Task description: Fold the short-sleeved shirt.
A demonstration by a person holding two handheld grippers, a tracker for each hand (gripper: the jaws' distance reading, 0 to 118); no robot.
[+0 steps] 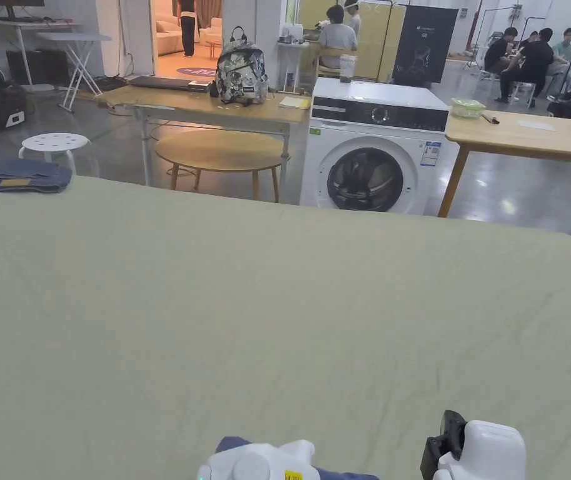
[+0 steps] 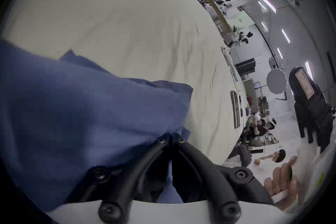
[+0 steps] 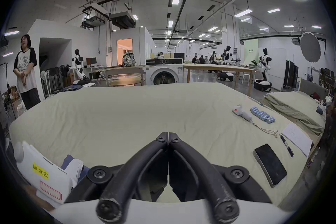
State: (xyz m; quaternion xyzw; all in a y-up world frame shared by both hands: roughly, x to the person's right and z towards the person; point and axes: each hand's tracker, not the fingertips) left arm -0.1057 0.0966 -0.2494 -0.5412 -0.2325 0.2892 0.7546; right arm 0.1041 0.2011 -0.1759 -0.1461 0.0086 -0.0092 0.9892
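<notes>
Blue short-sleeved shirt bunched at the near edge of the sheet-covered bed — thin, limp, light by the look of it, best taken at a hem or shoulder corner. Left gripper has its jaws pinched on a fold of it; right gripper is closed on nothing, held above the sheet. Crumpled as it lies — heading and long axis cannot be told.
</notes>
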